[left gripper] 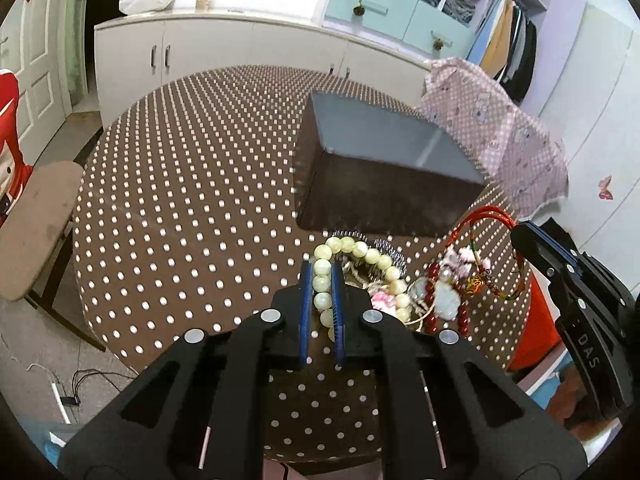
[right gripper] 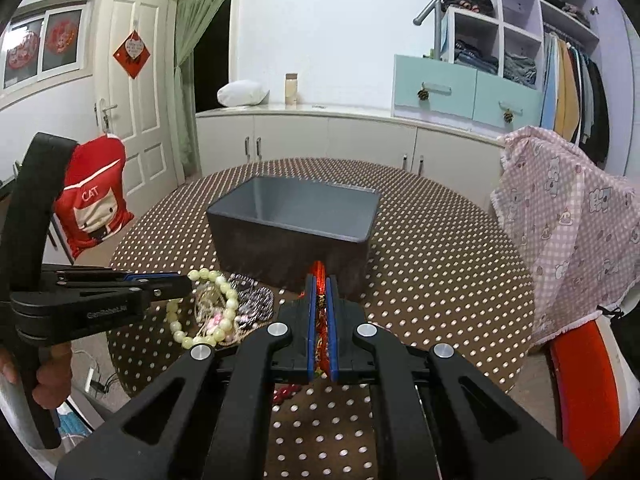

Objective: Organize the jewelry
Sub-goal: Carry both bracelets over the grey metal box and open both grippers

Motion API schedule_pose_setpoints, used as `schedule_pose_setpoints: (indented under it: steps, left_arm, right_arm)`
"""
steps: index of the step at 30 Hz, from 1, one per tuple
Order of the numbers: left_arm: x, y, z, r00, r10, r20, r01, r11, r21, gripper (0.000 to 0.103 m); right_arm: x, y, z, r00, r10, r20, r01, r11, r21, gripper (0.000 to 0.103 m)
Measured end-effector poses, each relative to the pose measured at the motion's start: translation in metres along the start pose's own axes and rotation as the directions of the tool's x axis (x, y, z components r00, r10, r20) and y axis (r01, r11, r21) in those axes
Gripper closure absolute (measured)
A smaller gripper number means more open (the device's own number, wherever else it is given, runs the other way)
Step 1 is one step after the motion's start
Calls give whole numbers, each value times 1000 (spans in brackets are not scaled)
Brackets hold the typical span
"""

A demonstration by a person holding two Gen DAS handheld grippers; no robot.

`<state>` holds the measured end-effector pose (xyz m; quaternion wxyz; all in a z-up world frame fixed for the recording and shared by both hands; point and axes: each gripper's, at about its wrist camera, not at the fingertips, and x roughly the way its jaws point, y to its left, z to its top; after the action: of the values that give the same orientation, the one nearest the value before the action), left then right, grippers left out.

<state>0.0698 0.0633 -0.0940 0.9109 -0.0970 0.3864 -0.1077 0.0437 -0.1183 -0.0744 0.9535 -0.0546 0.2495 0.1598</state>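
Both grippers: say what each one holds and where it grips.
Left gripper pinches the pale bead bracelet across its beads. Right gripper clamps the red cord bracelet on its cord.

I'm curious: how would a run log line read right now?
left gripper: shut on pale bead bracelet | right gripper: shut on red cord bracelet | grey box: empty

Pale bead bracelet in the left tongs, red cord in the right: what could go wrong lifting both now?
1. The pale green round-bead bracelet is pinched by the left tongs while its loop lies across the tangled jewelry pile; lifting may drag neighbours along.
2. The red braided cord bracelet in the right tongs trails charms near the red bead string; they could snag.
3. The open grey plastic box sits close; swinging strands might miss it.
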Motion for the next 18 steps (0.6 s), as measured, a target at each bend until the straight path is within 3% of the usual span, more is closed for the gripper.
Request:
schedule_pose_setpoints:
  steps: [8,18]
  left_arm:
    - [-14,-7,20,999,-23,45,22,1000,12,93]
    - [-31,-23,39,994,-38,107,33,998,53,93]
  right_arm:
    - [-9,-11,21,998,38,52,-40,999,36,100]
    - [-18,-15,38,994,14,111,-18,999,35,100]
